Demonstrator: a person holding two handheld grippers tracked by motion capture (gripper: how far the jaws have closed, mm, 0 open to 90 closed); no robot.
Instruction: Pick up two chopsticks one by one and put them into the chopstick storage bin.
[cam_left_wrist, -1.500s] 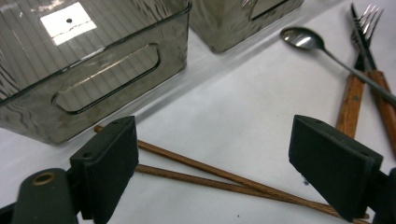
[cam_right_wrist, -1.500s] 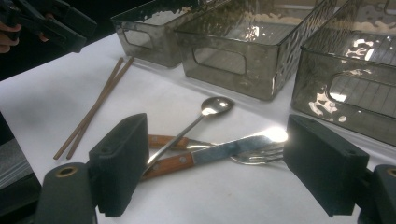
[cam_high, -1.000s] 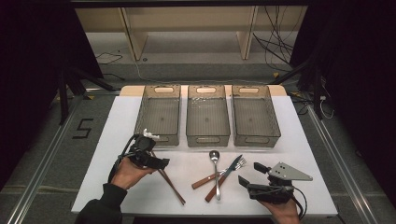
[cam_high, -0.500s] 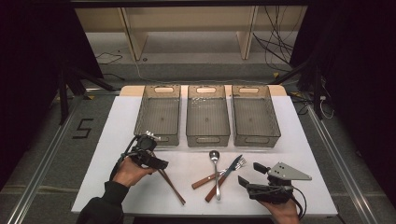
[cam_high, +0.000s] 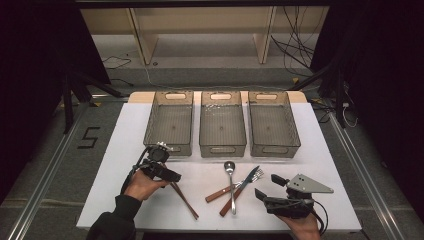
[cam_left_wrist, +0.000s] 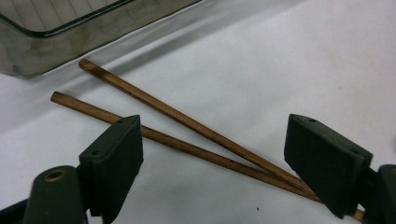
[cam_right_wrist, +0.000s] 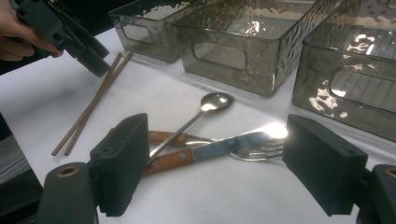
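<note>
In the lower left of the high view we hold our left gripper (cam_high: 167, 175) low over the white table (cam_high: 325, 165), the hand (cam_high: 141, 185) cupped beneath it and the dark sleeve entering from the bottom edge. Its jaws point toward the lower right of the frame, at the upper ends of the pair of thin brown wooden chopsticks (cam_high: 184, 199). In the left gripper view the jaws stand spread wide, with both chopsticks (cam_left_wrist: 187, 140) lying on the table between them, crossing near the right jaw; nothing is pinched. The corner of the leftmost smoky transparent plastic bin (cam_left_wrist: 56, 32) sits in that view's upper left.

Our right gripper (cam_high: 267, 189) rests on the table at the lower right of the high view, with its grey three-cornered plate on top. Its jaws are also spread and grip nothing. In the right gripper view the steel spoon (cam_right_wrist: 205, 109), the wooden-handled knife (cam_right_wrist: 210, 149) and the fork (cam_right_wrist: 259, 150) lie crossed just beyond the jaws.

Compared with a second ago, our left gripper has sunk slightly toward the lower left, closer onto the chopsticks, while the right gripper and the cutlery lie as before.
</note>
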